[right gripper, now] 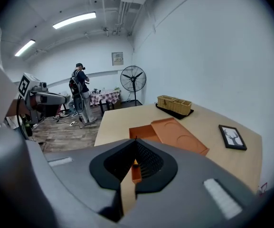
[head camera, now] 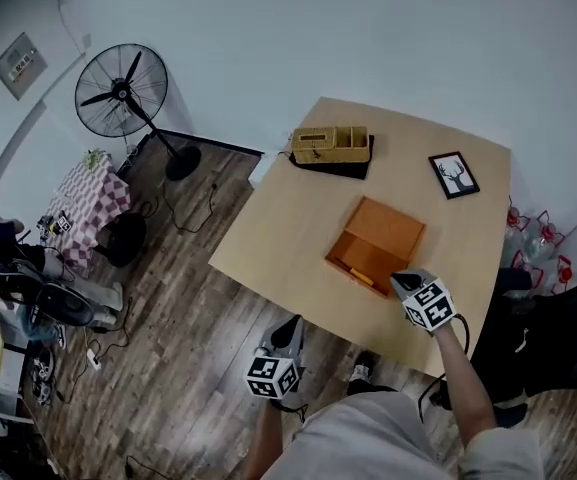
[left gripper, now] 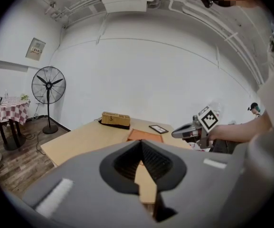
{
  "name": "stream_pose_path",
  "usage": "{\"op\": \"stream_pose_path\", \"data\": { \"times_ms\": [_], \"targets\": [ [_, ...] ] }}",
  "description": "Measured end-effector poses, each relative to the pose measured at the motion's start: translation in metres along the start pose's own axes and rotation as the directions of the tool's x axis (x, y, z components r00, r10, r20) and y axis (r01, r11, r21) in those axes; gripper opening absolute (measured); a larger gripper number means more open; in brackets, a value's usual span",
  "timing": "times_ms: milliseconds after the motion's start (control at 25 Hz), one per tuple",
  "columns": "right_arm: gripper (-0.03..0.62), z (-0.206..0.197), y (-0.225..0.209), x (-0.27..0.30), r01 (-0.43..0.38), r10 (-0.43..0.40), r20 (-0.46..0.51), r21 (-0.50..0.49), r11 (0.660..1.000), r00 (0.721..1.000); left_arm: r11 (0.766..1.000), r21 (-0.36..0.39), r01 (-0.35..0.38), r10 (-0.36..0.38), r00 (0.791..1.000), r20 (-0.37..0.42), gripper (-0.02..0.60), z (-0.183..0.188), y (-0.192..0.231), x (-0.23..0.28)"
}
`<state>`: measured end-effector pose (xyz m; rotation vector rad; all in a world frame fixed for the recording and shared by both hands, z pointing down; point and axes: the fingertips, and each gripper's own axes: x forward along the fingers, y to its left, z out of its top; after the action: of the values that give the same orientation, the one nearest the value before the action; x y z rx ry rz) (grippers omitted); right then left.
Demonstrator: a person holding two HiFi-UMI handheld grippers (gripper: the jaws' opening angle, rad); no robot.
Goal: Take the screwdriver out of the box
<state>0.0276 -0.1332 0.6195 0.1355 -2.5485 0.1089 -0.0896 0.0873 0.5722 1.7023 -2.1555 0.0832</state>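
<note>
Right hand-held gripper (head camera: pixel 400 282) is clenched on nothing and sits right at the near edge of the box (head camera: pixel 383 228); I'd guess it's lining up a grab. The box lies open on the desk (head camera: pixel 288 238), so the screwdriver (head camera: pixel 360 276) in its near tray is reachable. Left hand-held gripper (head camera: pixel 291 326), also clenched and empty, hangs well away from the box, probably keeping clear.

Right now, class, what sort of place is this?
Probably a sparse indoor workroom or lab: a wooden table, a pedestal fan on a plank floor, and a checked-cloth side table near bare white walls.
</note>
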Motion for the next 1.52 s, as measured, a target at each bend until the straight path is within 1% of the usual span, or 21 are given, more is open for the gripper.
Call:
{"op": "stream_pose_path", "data": {
  "times_ms": [80,200,280,480,560,680,840,960,1120,1200,1320,1440,1520],
  "targets": [
    [0.0,-0.005,-0.002,0.024,-0.029,0.029,-0.034,0.007,1.0,0.999,1.0,0.0,0.027,-0.027,1.0,-0.008,0.054,0.003,0.0,0.019],
    [0.0,-0.014,0.004,0.053,-0.077,0.077,-0.076,0.011,0.997,0.994,0.996,-0.033,0.088,-0.089,0.996,-0.025,0.054,0.002,-0.005,0.047],
    [0.002,-0.018,0.009,0.066,-0.098,0.097,-0.105,0.002,0.995,0.99,0.993,-0.044,0.112,-0.113,0.993,-0.034,0.054,0.001,-0.009,0.061],
    [0.002,-0.028,0.016,0.083,-0.137,0.134,-0.168,-0.007,0.991,0.977,0.986,-0.024,0.167,-0.168,0.982,-0.081,0.054,-0.007,-0.022,0.084],
    [0.002,-0.03,0.016,0.089,-0.153,0.149,-0.194,-0.008,0.988,0.97,0.982,-0.013,0.187,-0.188,0.977,-0.105,0.054,-0.01,-0.023,0.091],
    [0.002,-0.029,0.01,0.098,-0.155,0.149,-0.215,-0.012,0.988,0.965,0.978,-0.007,0.207,-0.207,0.971,-0.117,0.054,-0.007,-0.019,0.097],
    [0.002,-0.026,0.004,0.109,-0.149,0.148,-0.228,0.012,0.989,0.962,0.964,0.004,0.268,-0.263,0.951,-0.163,0.054,-0.008,-0.013,0.112],
    [0.008,-0.027,0.0,0.121,-0.145,0.15,-0.256,0.038,0.989,0.955,0.953,0.014,0.303,-0.295,0.936,-0.191,0.054,-0.008,-0.006,0.129],
    [0.008,-0.027,-0.004,0.137,-0.133,0.146,-0.299,0.062,0.989,0.943,0.931,0.046,0.363,-0.344,0.91,-0.231,0.054,0.001,0.007,0.155],
    [0.009,-0.03,-0.007,0.146,-0.134,0.149,-0.33,0.07,0.989,0.932,0.916,0.063,0.395,-0.369,0.895,-0.25,0.054,0.005,0.012,0.17],
    [0.029,-0.038,-0.006,0.158,-0.15,0.173,-0.383,0.089,0.985,0.907,0.889,0.091,0.449,-0.411,0.869,-0.275,0.054,0.015,0.02,0.189],
    [0.04,-0.047,-0.001,0.168,-0.193,0.21,-0.445,0.084,0.978,0.871,0.862,0.119,0.492,-0.442,0.847,-0.295,0.054,0.028,0.032,0.205],
    [0.058,-0.054,0.004,0.172,-0.225,0.228,-0.488,0.067,0.972,0.842,0.85,0.135,0.509,-0.454,0.838,-0.301,0.054,0.037,0.041,0.216]
  ]
}}
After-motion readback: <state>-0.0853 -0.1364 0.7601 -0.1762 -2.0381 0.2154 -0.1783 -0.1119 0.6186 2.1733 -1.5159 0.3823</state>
